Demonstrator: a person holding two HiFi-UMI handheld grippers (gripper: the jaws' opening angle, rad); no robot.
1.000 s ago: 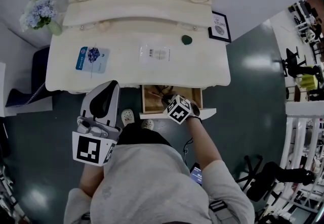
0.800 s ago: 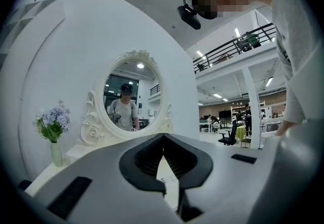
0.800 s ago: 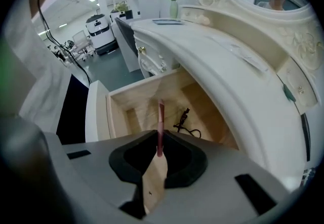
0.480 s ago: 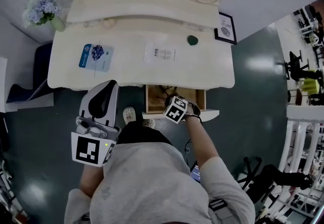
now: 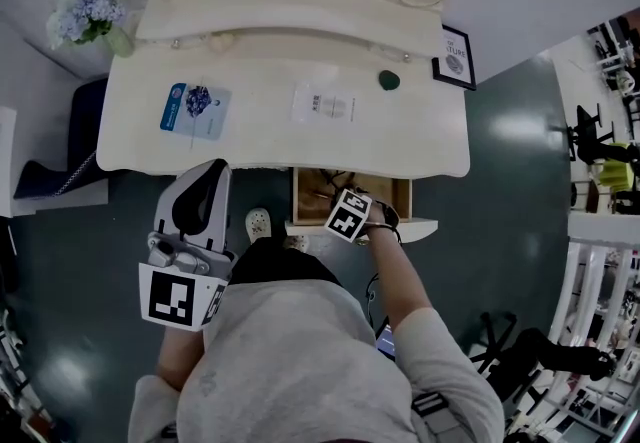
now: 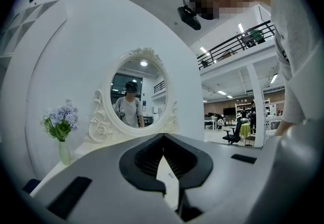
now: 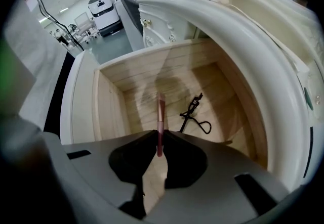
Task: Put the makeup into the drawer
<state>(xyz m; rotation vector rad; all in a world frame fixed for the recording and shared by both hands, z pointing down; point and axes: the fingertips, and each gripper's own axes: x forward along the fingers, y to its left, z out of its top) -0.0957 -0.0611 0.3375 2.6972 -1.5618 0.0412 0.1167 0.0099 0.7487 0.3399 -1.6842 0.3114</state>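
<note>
Head view: right gripper (image 5: 350,214) over open light-wood drawer (image 5: 308,196) of cream dressing table (image 5: 260,131); left gripper (image 5: 190,231) held clear of the table.
Left gripper view: jaws together, nothing between.
Right gripper view: jaws clamped on slim pink makeup brush (image 7: 161,112) over drawer floor; black eyelash curler (image 7: 195,114) lies inside.

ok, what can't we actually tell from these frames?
- Head view: most of the drawer's inside, hidden by the right gripper and the tabletop's edge.
- Right gripper view: the pink stick's lower end, buried between the shut jaws; its kind is unclear.
- Head view: print on the blue packet and clear packet, too small.
- Left gripper view: most of the tabletop, blocked by the left gripper's own body.
</note>
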